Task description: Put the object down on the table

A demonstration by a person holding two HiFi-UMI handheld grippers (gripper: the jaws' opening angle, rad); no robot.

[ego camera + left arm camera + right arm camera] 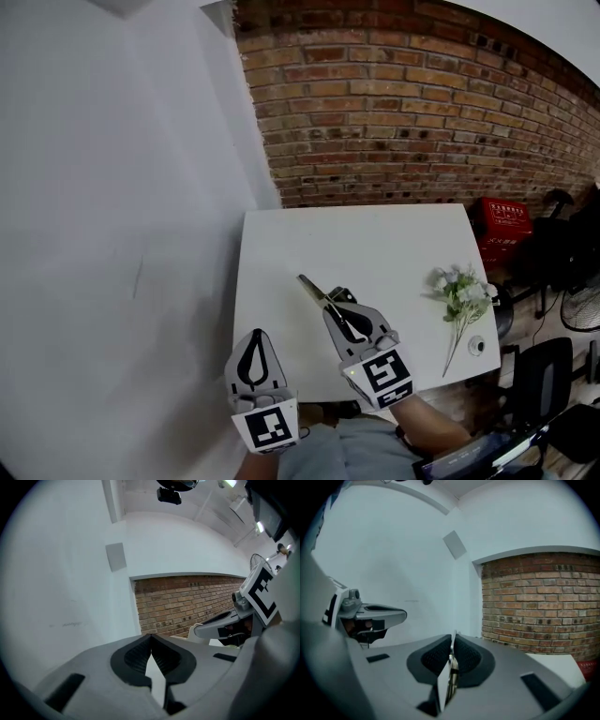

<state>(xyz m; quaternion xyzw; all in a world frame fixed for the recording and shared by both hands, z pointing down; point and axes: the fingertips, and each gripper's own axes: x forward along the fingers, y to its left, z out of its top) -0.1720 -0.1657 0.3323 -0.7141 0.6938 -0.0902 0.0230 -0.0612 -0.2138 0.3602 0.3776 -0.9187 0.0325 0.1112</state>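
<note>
My right gripper (334,306) is shut on a thin, flat metal blade-like object (312,288) whose tip sticks out up and to the left over the white table (375,244). Seen edge-on in the right gripper view, the metal strip (450,677) is pinched between the dark pads (436,657) of the right gripper (453,637). At the table's near left corner my left gripper (255,337) is held off the table. Its tips (151,635) meet with nothing between them. I cannot tell how high the object is above the tabletop.
A small bunch of white flowers with green stems (459,295) lies near the table's right edge, with a small round white item (476,346) just below it. A red box (502,223) and dark chairs (544,375) stand to the right. Behind is a brick wall (422,103); a white wall (112,234) stands at left.
</note>
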